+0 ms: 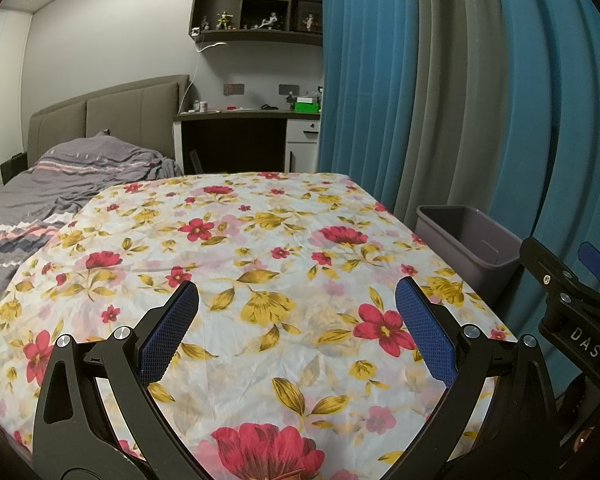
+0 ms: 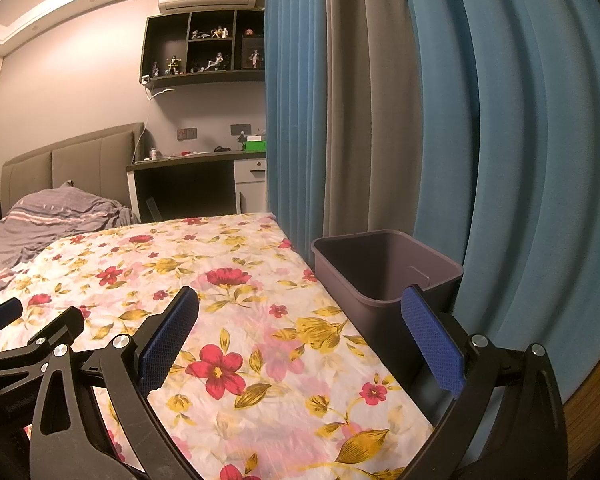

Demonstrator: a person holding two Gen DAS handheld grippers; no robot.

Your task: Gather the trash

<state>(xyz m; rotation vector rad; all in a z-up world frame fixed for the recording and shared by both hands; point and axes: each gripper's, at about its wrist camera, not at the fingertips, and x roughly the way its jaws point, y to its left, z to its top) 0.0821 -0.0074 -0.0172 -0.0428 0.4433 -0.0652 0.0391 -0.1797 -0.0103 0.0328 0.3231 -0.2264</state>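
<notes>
A grey plastic bin [image 2: 384, 276] stands off the right edge of a table covered by a floral cloth [image 2: 236, 304]; its inside looks empty. It also shows in the left wrist view [image 1: 472, 240]. My left gripper [image 1: 296, 304] is open and empty above the floral cloth [image 1: 228, 256]. My right gripper [image 2: 300, 312] is open and empty over the table's right edge, its right finger [image 2: 432, 340] in front of the bin. The right gripper also shows at the right of the left wrist view [image 1: 572, 280]. No trash shows on the cloth.
Blue and grey curtains [image 2: 420, 120] hang close behind the bin. A bed with grey striped bedding [image 1: 60, 176] lies left of the table. A desk [image 1: 244, 120] and wall shelves with figurines [image 1: 260, 4] stand at the far wall.
</notes>
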